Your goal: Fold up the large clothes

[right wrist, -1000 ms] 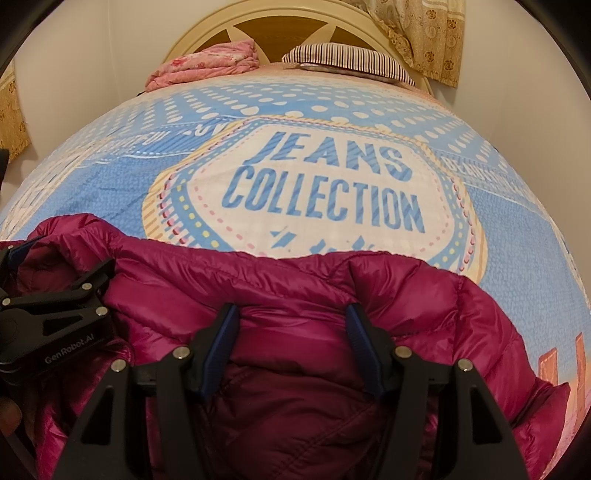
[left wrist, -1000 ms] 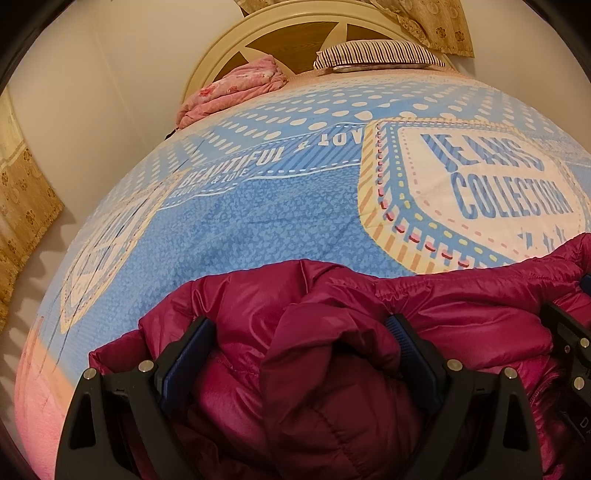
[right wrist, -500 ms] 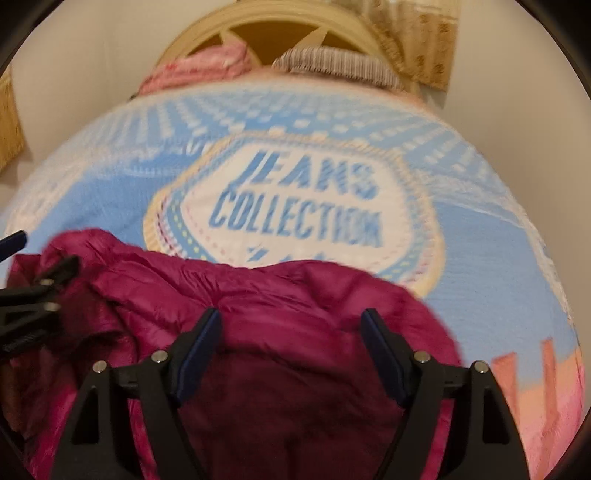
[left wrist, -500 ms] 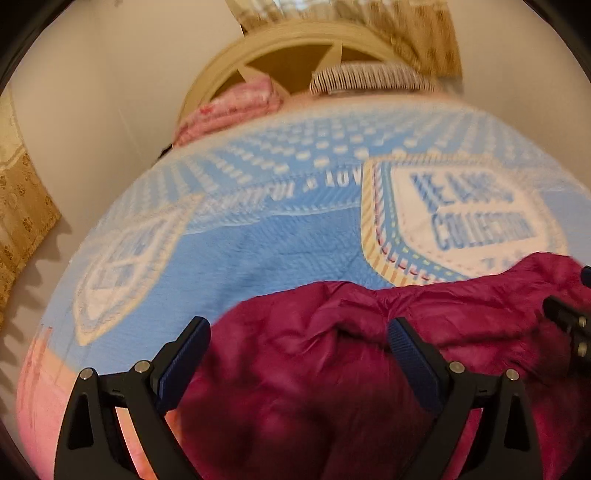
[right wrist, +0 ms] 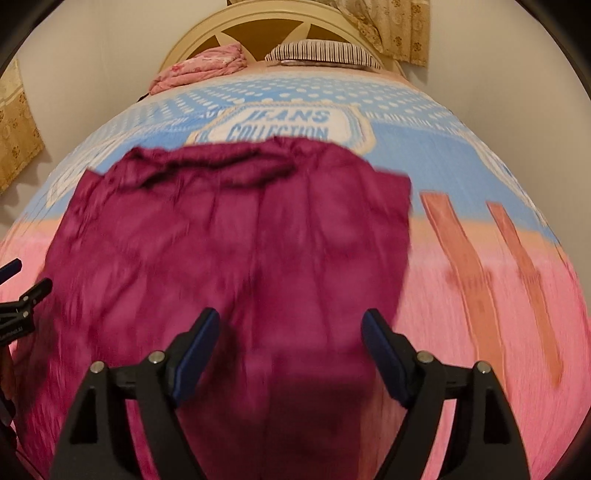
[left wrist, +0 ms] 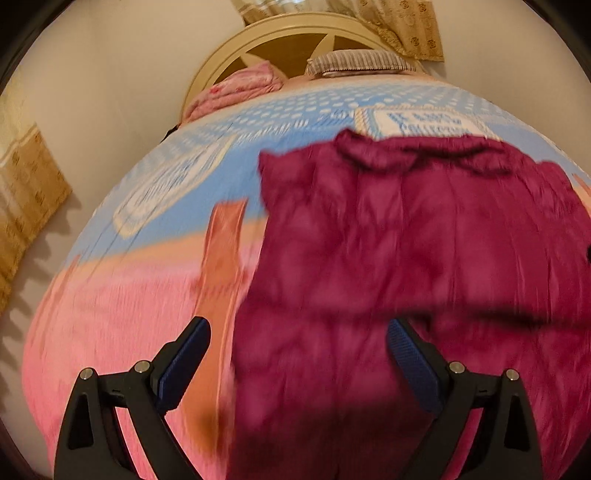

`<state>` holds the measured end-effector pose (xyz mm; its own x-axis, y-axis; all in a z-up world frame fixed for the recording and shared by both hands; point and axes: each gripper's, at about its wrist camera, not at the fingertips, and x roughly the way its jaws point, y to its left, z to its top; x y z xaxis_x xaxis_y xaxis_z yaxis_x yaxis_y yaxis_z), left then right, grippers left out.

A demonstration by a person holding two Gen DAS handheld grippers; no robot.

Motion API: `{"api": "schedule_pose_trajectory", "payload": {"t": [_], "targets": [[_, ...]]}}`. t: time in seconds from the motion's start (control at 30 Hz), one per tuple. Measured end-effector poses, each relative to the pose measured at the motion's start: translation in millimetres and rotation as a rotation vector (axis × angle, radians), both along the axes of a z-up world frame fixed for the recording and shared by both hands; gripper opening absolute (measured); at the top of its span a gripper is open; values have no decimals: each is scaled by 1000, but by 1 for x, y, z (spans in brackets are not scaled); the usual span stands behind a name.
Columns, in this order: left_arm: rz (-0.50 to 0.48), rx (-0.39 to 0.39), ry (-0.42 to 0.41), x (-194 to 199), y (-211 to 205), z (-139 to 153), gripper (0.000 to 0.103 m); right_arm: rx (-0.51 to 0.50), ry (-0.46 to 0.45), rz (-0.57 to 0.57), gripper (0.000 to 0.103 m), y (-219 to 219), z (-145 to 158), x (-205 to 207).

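Magenta jacket point(left wrist: 424, 258) now farther off, released, flat on bedspread point(right wrist: 480, 295); both grippers' fingers apart, empty.

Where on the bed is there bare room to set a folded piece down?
Free: the pink end of the bedspread right of the magenta jacket, and the pink stretch left of it. Also the blue dotted band between the jacket's far edge and the striped pillow. Crowded: the headboard end, with the pillow and pink bundle.

Magenta puffy jacket point(right wrist: 240, 236) lay spread on blue-and-pink printed bedspread point(right wrist: 461, 177), ahead of right gripper point(right wrist: 290, 349) fingers. Striped pillow point(right wrist: 321, 53) and pink folded blanket point(right wrist: 201, 70) sat far beyond, against cream wooden headboard point(right wrist: 207, 35).
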<state>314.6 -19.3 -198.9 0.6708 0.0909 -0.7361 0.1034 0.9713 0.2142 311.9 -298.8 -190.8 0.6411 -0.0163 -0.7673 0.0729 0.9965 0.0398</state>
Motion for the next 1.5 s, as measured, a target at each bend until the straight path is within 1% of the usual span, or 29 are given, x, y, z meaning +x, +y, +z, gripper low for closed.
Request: {"api": "schedule_pose_trajectory", "payload": {"t": [0.2, 0.5, 0.6, 0.73, 1.13, 1.23, 1.37, 1.5], "targets": [[32, -30, 16, -50, 19, -12, 97, -12, -16, -12, 82, 6, -12, -53], [63, -108, 27, -117, 45, -15, 97, 20, -9, -36, 82, 5, -26, -121], [43, -99, 26, -136, 44, -15, 97, 33, -12, -52, 84, 4, -29, -142], [22, -89, 19, -160, 45, -17, 97, 42, -11, -67, 84, 2, -34, -166], [20, -115, 46, -211, 67, -35, 97, 60, -9, -73, 84, 2, -46, -219], [29, -129, 56, -214, 71, -39, 97, 70, -7, -72, 84, 1, -49, -231], [43, -135, 36, -213, 75, -37, 97, 70, -6, -70, 84, 0, -51, -239], [25, -168, 59, -212, 74, -40, 97, 86, -15, -62, 79, 0, -51, -240]]}}
